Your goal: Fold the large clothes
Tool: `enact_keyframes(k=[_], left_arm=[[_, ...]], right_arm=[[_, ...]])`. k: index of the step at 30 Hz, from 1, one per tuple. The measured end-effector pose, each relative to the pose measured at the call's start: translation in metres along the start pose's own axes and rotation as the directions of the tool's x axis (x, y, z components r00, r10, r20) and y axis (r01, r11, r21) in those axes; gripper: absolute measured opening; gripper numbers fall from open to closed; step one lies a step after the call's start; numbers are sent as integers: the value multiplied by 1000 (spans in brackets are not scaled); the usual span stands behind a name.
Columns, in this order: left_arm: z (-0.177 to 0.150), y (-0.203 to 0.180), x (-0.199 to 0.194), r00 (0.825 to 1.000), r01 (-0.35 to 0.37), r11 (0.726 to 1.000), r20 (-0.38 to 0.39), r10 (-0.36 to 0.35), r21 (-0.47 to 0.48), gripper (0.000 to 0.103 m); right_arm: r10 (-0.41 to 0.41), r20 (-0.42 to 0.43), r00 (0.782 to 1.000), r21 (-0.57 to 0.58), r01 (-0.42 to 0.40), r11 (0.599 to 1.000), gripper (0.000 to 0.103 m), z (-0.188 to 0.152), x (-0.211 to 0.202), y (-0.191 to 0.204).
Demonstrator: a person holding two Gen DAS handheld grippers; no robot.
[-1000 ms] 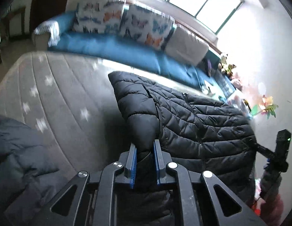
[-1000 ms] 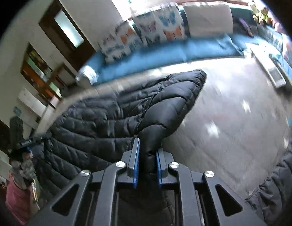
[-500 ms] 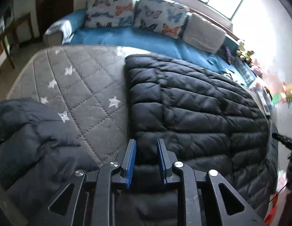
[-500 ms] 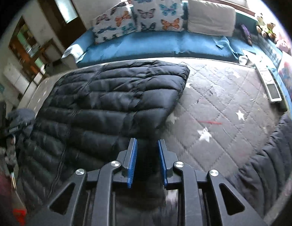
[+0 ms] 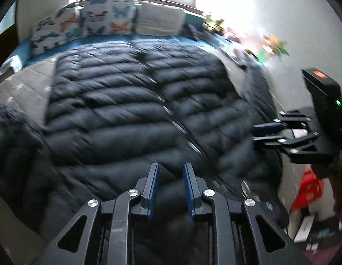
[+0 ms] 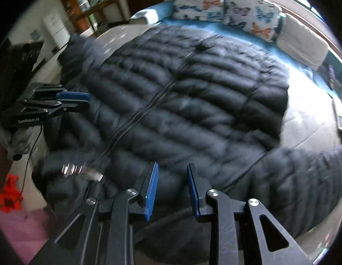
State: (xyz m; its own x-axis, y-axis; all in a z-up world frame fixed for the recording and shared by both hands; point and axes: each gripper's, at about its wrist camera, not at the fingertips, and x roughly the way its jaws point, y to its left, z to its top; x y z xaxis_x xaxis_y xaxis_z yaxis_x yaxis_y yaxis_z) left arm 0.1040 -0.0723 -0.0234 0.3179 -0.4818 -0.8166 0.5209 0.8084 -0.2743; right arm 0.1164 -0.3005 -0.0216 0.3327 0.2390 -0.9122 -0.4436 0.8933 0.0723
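We judge the fold as barely begun. The black quilted puffer jacket (image 5: pixel 135 101) lies spread front-up across the grey star-patterned quilted mat (image 5: pixel 23 86), filling the centre of both views, its zipper line (image 6: pixel 144 114) running diagonally from the lower left toward the upper middle of the right wrist frame. One sleeve (image 6: pixel 303 176) trails off toward the lower right of that frame, and another (image 5: pixel 14 145) bunches at the left edge of the left wrist frame. We see no fold made in the body: the sleeves look not yet tucked in, and the halving or thirding of the body is all left to do.

Our left gripper (image 5: pixel 170 187) hovers over the jacket's near hem with its blue pads spread apart and nothing between them. Our right gripper (image 6: pixel 172 190) is likewise parted and empty above the hem.

Much is hard to read. Both frames are smeared by motion blur, so the quilting and the mat's edge are soft. The hem nearest us is hidden beneath the gripper bodies, and we cannot tell whether the collar end, in the upper part of each frame near the butterfly-print cushions (image 6: pixel 226 8), lies flat. A shiny metallic thing (image 6: pixel 80 172) at lower left is too blurred to identify.
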Motion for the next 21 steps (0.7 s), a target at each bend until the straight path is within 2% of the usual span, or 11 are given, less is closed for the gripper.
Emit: enact_keyframes(k=[3,5,8,11,15,19,21], left_arm=[[-31,-26,9,999,44,996,-24,-42,79,25],[-48,-35,14,999,41,993,-32,-37,115,25],[-64,-44,16,1000,5,987,-28,-1,163,25],[-63,-43,2,1000,26,990,-10,-25,137,25],[-66,-46,-16,997,67,991,40,-72,119,25],[-82,-45,-8,998,66,991,-12,-65,118,25],[-91,-38,5,995,90,994,-47,-87,66,25]], right_arm=[[-14,-22,1000,-17,14,1000,32,-23,17,5],[-25,-8,1000,-21,24,999,33,-32,23,2],[-43,5,999,-3,43,999,33,-25,11,5],[-20,71,997,-35,22,999,33,-18,-12,23],[79,119,990,-83,-69,994,33,-7,-21,52],[133,65,989,-119,-125,985,33,-15,5,71],[106,-4,994,-143,-105,984,33,-24,29,81]])
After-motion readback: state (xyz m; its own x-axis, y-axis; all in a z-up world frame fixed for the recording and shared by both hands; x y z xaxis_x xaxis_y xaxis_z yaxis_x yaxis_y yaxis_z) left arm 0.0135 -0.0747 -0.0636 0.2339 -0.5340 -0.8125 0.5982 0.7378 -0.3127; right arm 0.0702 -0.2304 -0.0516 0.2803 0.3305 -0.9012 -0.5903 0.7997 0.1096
